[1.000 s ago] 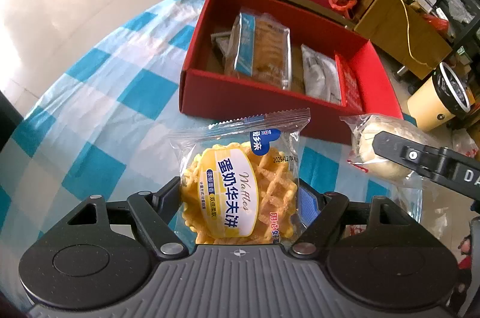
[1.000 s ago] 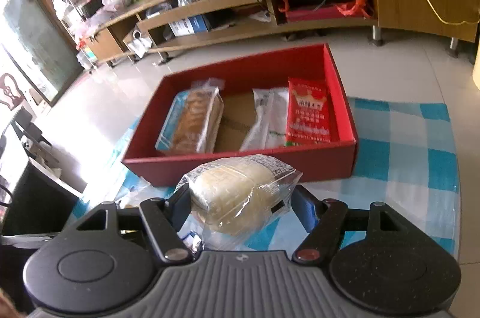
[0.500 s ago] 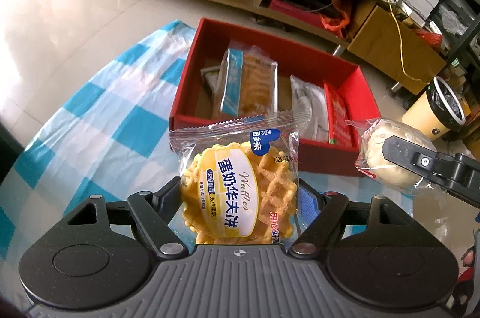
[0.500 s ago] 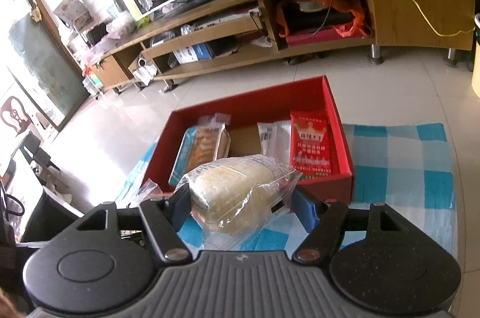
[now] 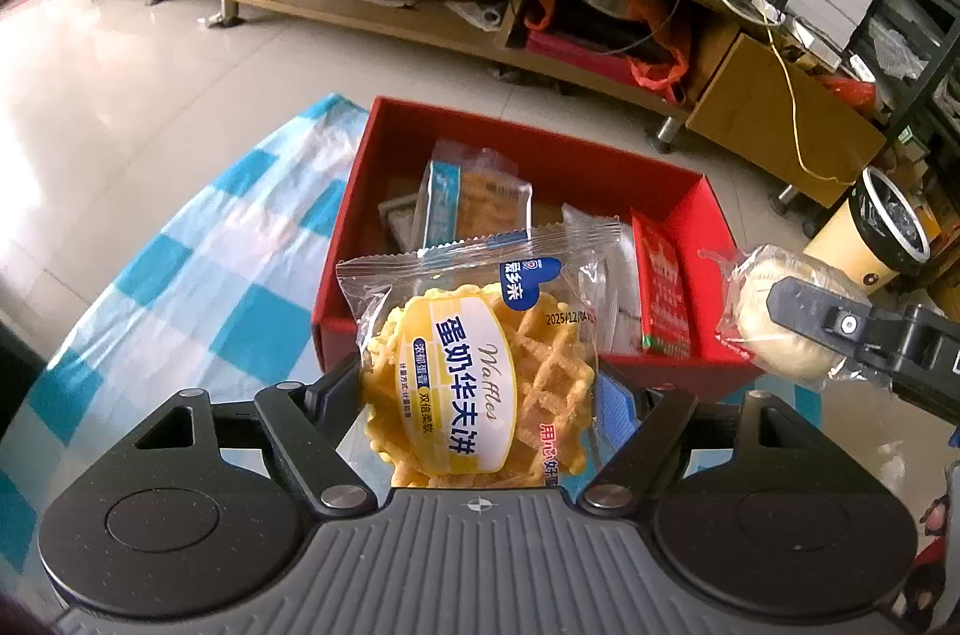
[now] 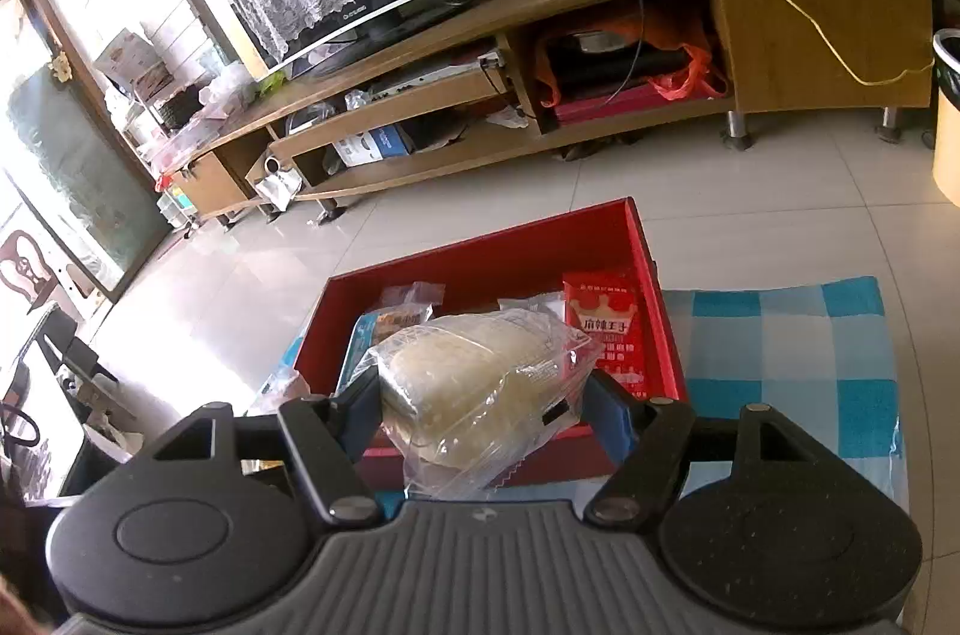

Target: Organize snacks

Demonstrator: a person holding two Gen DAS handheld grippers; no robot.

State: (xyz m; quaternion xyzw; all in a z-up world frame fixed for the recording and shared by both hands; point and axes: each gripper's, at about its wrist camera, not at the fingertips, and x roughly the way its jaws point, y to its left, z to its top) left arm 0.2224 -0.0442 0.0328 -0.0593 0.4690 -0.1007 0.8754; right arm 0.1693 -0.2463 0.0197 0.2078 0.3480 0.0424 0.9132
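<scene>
Waffle packet [image 5: 474,377] stands upright (long axis vertical) clamped in the left gripper [image 5: 480,395]; right gripper [image 6: 486,407] squeezes a wrapped bun [image 6: 480,383] lying crosswise, both before the red box [image 5: 708,209].

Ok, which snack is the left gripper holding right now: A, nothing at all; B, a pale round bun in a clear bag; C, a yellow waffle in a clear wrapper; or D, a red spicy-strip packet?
C: in the left wrist view the left gripper is closed on the waffle packet, while the bun sits in the right gripper and the red packet lies in the red box.
</scene>
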